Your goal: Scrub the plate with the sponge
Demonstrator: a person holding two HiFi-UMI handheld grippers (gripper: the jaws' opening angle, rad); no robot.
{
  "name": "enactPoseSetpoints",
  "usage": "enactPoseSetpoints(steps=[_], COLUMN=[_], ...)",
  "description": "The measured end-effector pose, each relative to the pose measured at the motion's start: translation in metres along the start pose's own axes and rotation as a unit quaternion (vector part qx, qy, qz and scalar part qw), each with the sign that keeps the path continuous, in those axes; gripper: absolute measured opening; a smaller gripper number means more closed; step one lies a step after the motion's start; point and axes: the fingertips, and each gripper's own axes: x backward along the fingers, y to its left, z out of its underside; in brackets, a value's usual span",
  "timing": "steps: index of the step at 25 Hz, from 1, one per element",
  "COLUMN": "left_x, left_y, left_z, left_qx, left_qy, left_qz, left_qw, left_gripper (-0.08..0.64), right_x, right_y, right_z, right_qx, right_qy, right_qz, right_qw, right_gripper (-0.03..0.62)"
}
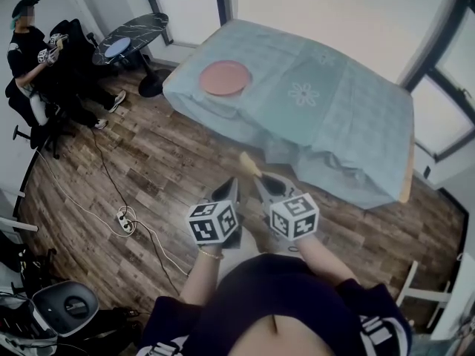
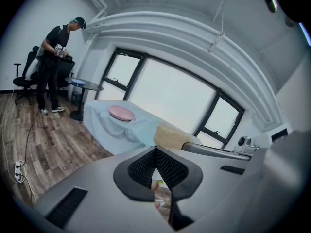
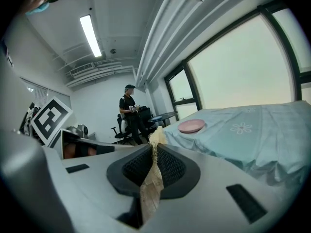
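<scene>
- The right gripper has its jaws pinched tight on the sponge. It is a thin, pale-yellow fibrous pad that runs up between the pads and pokes out just past the tips.
- The left gripper has its jaws pressed together with nothing between them. The sponge shows just beyond its tips and to their right, in the other gripper.
- In the head view the two grippers sit side by side over the wooden floor, with their tips aimed toward the table.
- The plate is pink and bare. It lies well ahead of both sets of jaws, flat on the table's light blue cloth near a corner.
- Scrubbing looks not yet begun; this seems to be the approach.
- To do the step well, the sponge's protruding end should meet the plate on its broad face rather than its edge.
- Pressure should be light, since the cloth may let the plate slide. The empty left gripper could steady the rim.
- Farthest off, beyond the plate, another person stands beside a small round table.
</scene>
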Motion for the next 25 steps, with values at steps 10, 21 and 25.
enactPoseSetpoints(steps=[10, 21, 25], left_x=[-0.039, -0.072, -0.082], left_y=[0.051, 0.102, 0.123], left_z=[-0.05, -0.108, -0.122], left_qx=[0.002, -0.031, -0.038], left_qy=[0.021, 0.031, 0.034], left_qz=[0.017, 0.033, 0.035], left_qw=[0.9996, 0.9985, 0.9981], left_gripper=[0.011, 0.011, 0.011], right_x=[-0.071, -0.147, -0.172], right_y=[-0.008, -0.011, -0.012], right_z=[-0.03, -0.062, -0.068], right_qx=[-0.009, -0.022, -0.023], right_qy=[0.005, 0.002, 0.001], right_qz=[0.018, 0.034, 0.043], right_qw=[1.0, 0.999, 0.999], right_gripper=[0.037, 0.037, 0.037])
